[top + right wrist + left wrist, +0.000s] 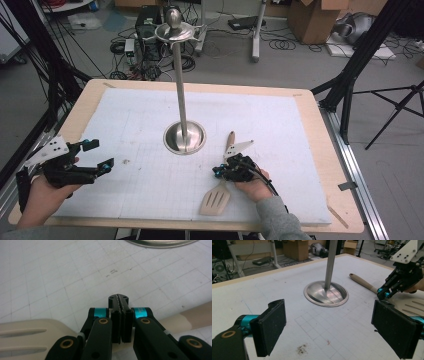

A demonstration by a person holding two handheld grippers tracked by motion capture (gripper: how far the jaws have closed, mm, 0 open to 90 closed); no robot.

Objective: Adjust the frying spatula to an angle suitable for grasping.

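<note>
A pale wooden slotted spatula (216,200) lies on the white mat, blade toward the near edge, handle (230,140) pointing at the metal stand. My right gripper (216,173) sits low over the spatula's neck with its jaws shut, pads pressed together. In the right gripper view these jaws (121,300) have nothing between them; the slotted blade (30,335) lies left and the handle (195,312) right, beneath them. My left gripper (100,155) rests at the mat's left side, open and holding nothing, and its wide-apart pads (272,327) face the stand and the right gripper (384,293).
A tall metal stand with a round dished base (184,137) and a hooked top (174,27) rises from the middle of the gridded white mat (125,115). The wooden table edge (345,200) frames the mat. Cables, boxes and tripod legs lie on the floor beyond.
</note>
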